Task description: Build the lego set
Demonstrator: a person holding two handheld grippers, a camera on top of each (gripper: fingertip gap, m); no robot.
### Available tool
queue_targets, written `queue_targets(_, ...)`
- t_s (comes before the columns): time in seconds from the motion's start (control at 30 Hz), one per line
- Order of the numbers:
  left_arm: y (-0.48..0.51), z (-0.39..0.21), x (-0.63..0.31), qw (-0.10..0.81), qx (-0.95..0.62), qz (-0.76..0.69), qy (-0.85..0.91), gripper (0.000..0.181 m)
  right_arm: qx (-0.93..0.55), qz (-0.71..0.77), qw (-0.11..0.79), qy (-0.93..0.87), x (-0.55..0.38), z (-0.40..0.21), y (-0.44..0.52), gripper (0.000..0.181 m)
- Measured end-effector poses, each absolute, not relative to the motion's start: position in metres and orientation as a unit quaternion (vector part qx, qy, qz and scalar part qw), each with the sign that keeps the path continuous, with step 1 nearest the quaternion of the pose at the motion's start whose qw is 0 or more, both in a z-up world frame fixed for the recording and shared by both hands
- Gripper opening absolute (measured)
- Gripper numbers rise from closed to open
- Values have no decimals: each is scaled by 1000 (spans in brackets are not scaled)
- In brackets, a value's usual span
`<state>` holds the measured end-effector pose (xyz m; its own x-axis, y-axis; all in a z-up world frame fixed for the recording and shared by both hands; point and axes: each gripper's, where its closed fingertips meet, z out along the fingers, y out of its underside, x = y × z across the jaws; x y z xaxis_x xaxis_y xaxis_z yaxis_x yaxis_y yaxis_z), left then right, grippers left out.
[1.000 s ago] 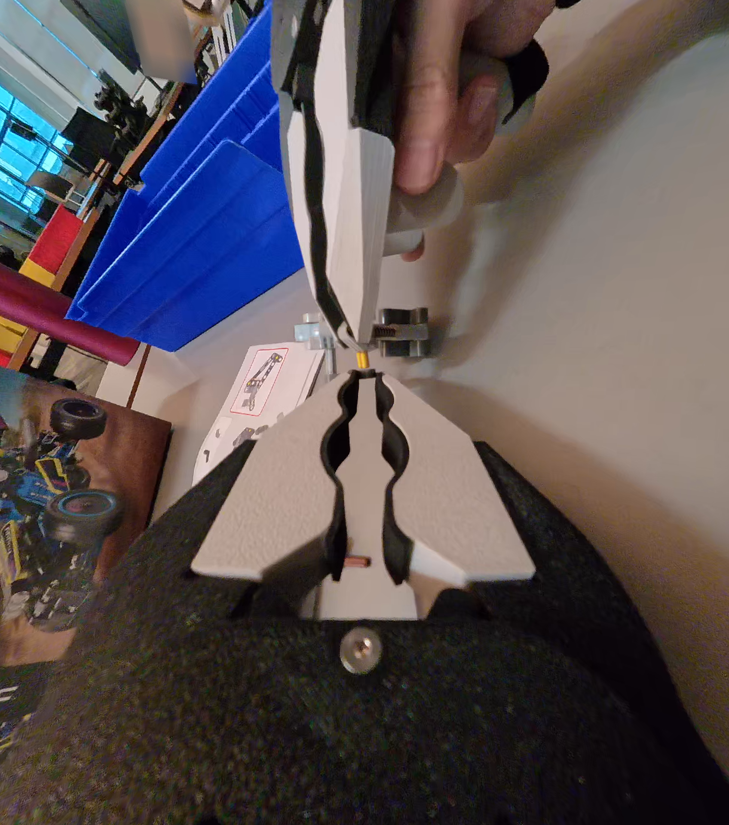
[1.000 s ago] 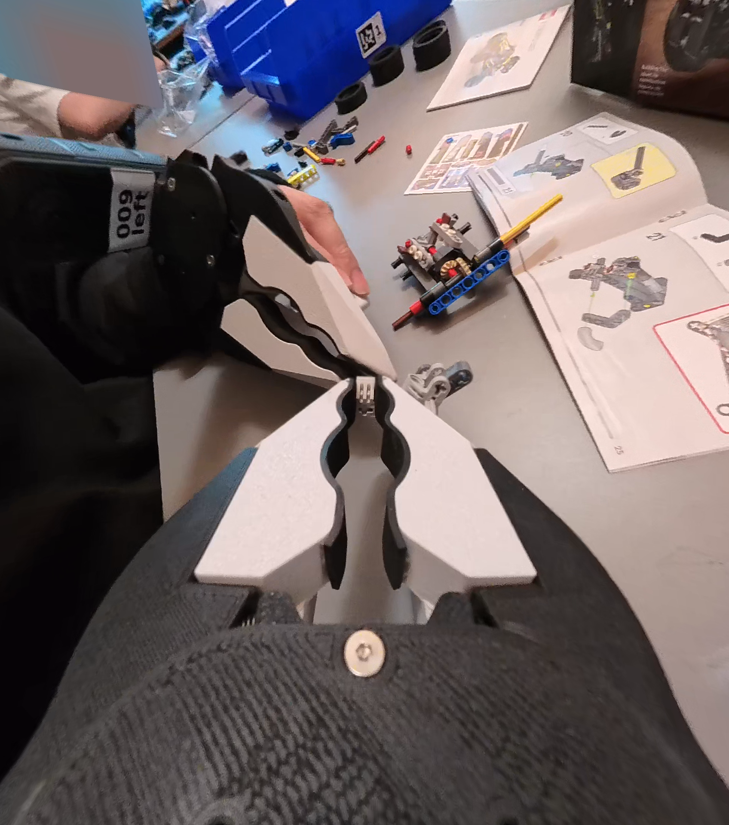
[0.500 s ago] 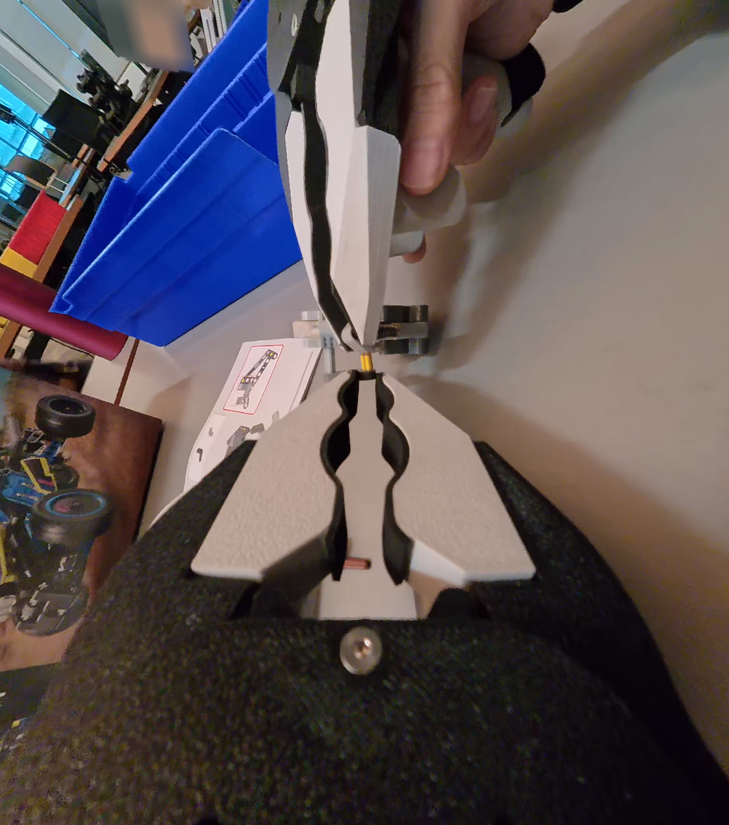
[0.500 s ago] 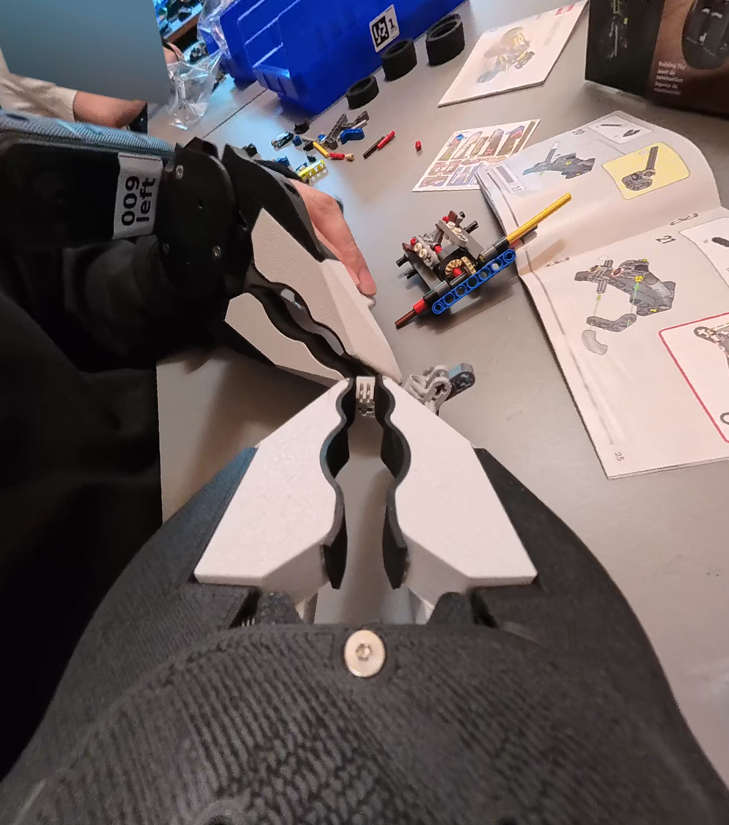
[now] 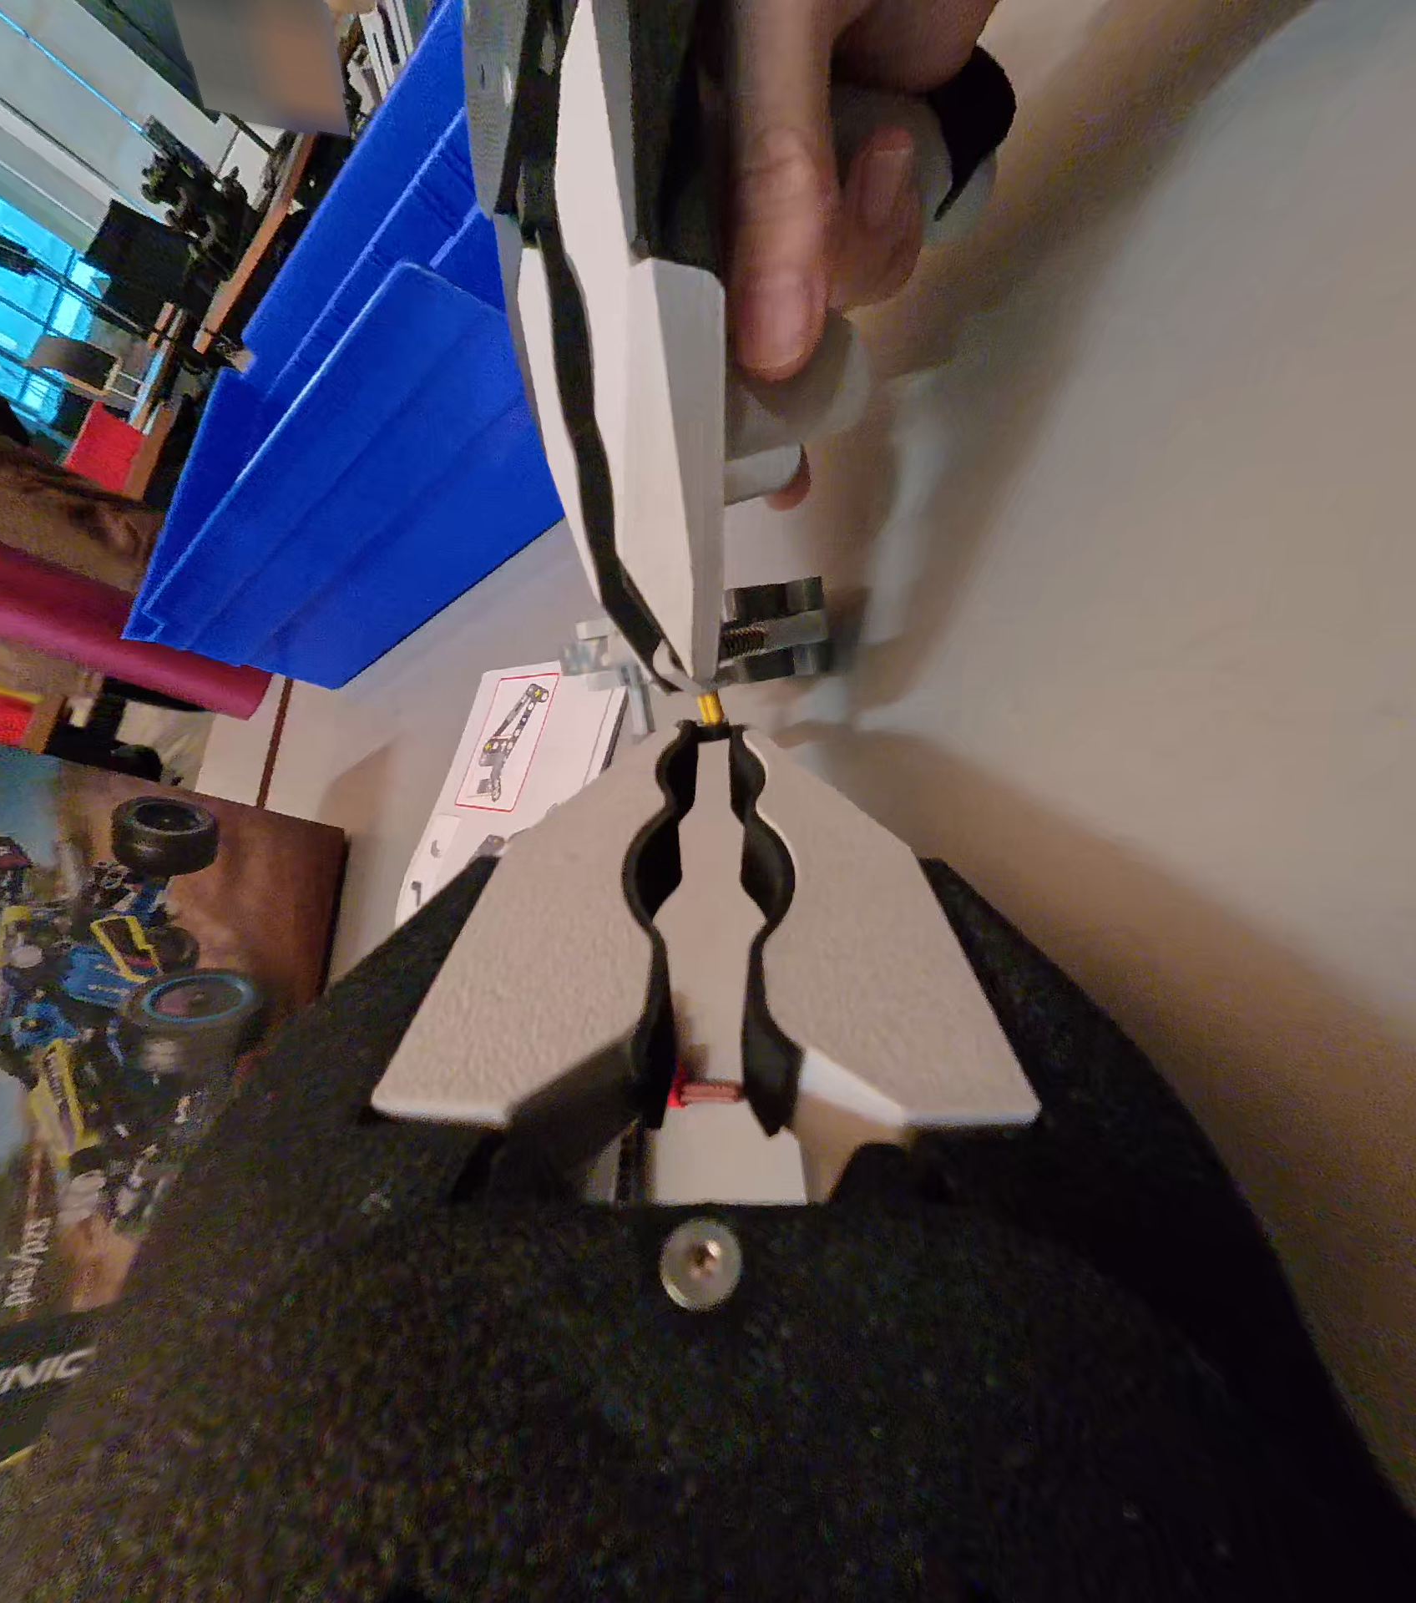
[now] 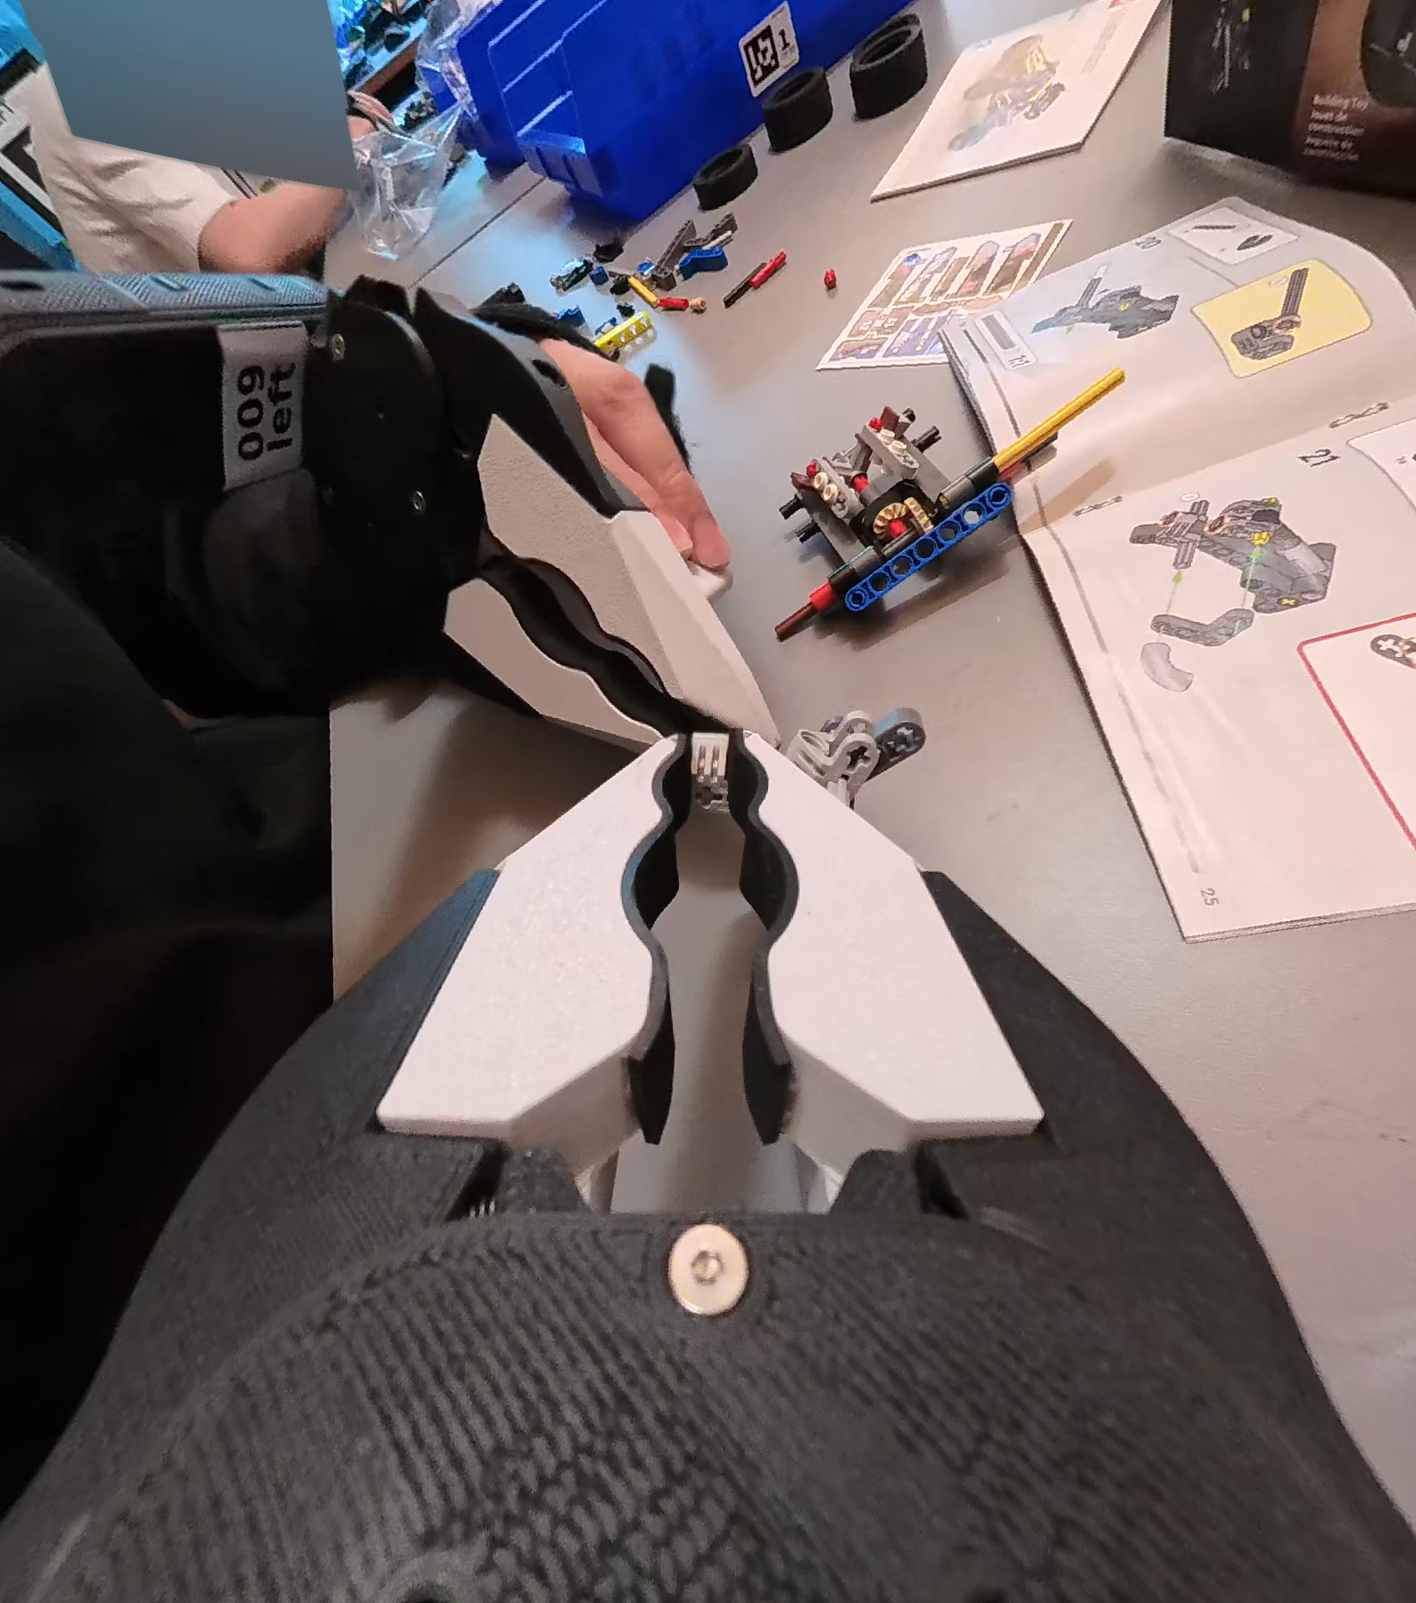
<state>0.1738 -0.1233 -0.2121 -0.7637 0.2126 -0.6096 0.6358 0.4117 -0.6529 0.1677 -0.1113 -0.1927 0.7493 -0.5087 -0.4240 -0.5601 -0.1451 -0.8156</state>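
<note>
Hidden / cut off / unclear

Yellow pin (image 5: 713, 707) mostly buried betw. left claw (image 5: 711, 733) tips; set box (image 5: 37, 1041) blurred, cut at frame edge; manual (image 6: 1260, 555) runs off right; loose parts (image 6: 661, 282) too small to ID

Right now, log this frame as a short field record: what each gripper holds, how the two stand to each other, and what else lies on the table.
left gripper: shut on a small yellow pin
right gripper: shut on a small grey toothed piece
relation: tips meet, pin aimed at the held piece
partly built model: on the table, beside the open instruction booklet
loose grey parts: just beyond the tips
blue bins: far end, black tyres alongside
</note>
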Motion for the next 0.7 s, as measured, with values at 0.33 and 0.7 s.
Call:
queue_targets(0.33,-124,-211,175,259,286,-456,802,4,-746,32,560,360,169,-192,-113,7)
queue_targets(0.7,-126,-209,180,166,196,-516,817,4,-704,24,597,383,176,-188,-115,7)
